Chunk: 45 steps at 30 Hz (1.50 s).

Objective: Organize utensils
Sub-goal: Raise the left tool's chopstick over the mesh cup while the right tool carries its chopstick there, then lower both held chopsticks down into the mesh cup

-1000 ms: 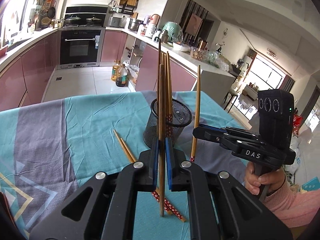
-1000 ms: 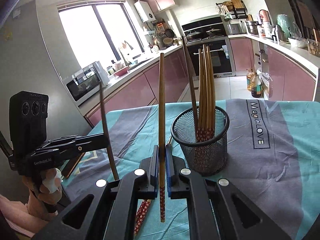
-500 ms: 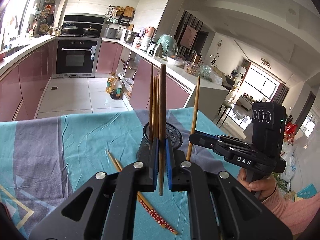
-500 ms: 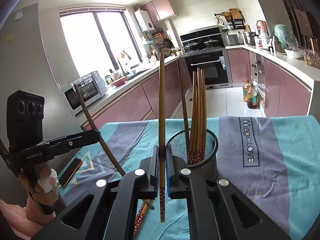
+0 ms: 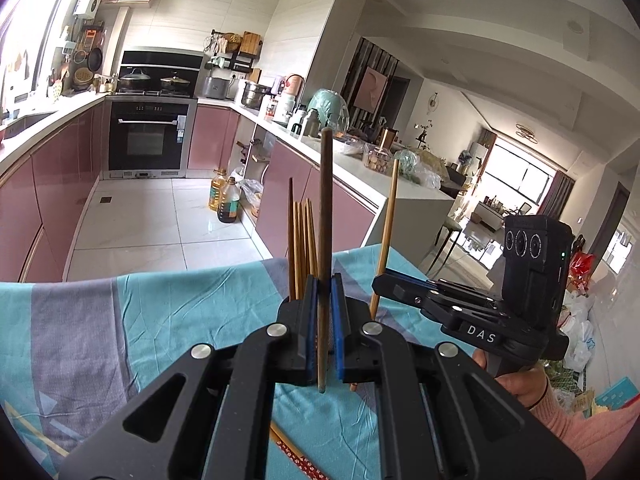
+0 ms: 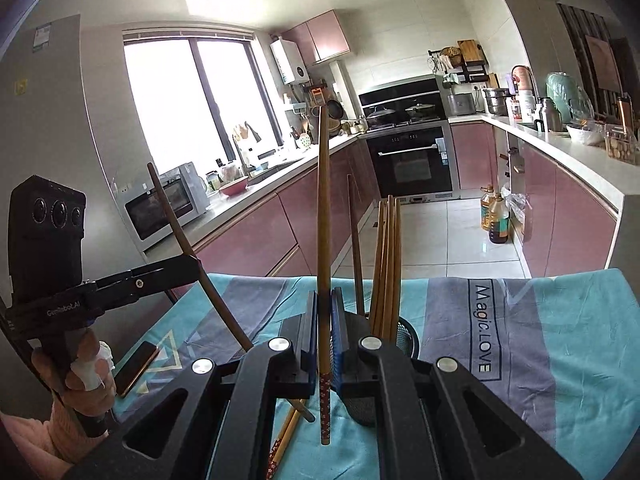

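Observation:
In the left wrist view my left gripper (image 5: 325, 312) is shut on a dark brown chopstick (image 5: 325, 220) that stands upright. Several chopsticks (image 5: 302, 240) rise behind it from a holder hidden by my fingers. To the right, my right gripper (image 5: 380, 284) pinches a light chopstick (image 5: 387, 232). In the right wrist view the right gripper (image 6: 325, 328) is shut on that light chopstick (image 6: 324, 220), its red patterned end down. The black mesh holder (image 6: 409, 330) with several chopsticks (image 6: 387, 264) peeks out just right of it. My left gripper (image 6: 194, 266) holds the dark chopstick (image 6: 176, 220) tilted.
A teal and grey tablecloth (image 6: 560, 340) covers the table. Loose chopsticks (image 6: 286, 436) lie on it under my grippers, also visible as chopsticks (image 5: 296, 454) below the left one. A dark phone (image 6: 136, 368) lies at the left. A kitchen counter and oven stand beyond the far edge.
Both grippers have risen with their chopsticks. The mesh holder has sunk in both views and now hides behind the fingers. The dark chopstick leans more in the right wrist view.

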Motion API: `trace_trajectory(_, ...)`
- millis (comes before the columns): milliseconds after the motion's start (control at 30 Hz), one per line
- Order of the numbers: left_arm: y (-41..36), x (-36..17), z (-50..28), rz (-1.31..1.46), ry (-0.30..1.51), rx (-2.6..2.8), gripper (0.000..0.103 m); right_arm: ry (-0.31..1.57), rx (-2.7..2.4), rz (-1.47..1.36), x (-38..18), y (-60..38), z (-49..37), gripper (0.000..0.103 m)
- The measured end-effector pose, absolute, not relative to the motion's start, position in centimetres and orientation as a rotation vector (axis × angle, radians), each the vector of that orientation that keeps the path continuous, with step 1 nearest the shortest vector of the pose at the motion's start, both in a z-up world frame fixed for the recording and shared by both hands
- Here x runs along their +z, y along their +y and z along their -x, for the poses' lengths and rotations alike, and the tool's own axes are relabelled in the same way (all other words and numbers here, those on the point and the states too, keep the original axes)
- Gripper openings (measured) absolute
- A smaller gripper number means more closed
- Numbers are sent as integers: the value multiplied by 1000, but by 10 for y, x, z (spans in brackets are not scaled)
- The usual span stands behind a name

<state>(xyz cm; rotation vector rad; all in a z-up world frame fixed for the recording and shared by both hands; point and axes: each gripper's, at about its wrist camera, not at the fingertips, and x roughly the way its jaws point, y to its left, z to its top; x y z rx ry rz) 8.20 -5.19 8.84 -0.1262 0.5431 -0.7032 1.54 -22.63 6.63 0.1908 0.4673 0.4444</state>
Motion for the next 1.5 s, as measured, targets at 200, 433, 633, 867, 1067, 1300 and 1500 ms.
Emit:
trace_trajectory(200,-56,103,-82,121,510,-709,7,442,444,-181,76,-225,-22,6)
trace_trajectory(433,-60,118,-84,113,482,-707,7,422,438,-169,83,-220,-30,6)
trace_trajectory(633,-65,121,-89,104,470,-699,7,413,421,-168,85,-221,-37,6)
trace_trajectory(867,-78,113,-95,73,497,-672,7,409,384,-165,81,-218,-49,6)
trace_trajectory(1067,-89,104,-91,26,539,-659,7,407,364,-173,77,-217,-56,6)
trace_trajectory(1300,-94,99,-93,13,576,-659,7,407,355,-189,75,-219,-60,6)
trace_trajectory(1500,-97,100,-97,-3,594,-662,7,440,360,-198,68,-220,-66,6)
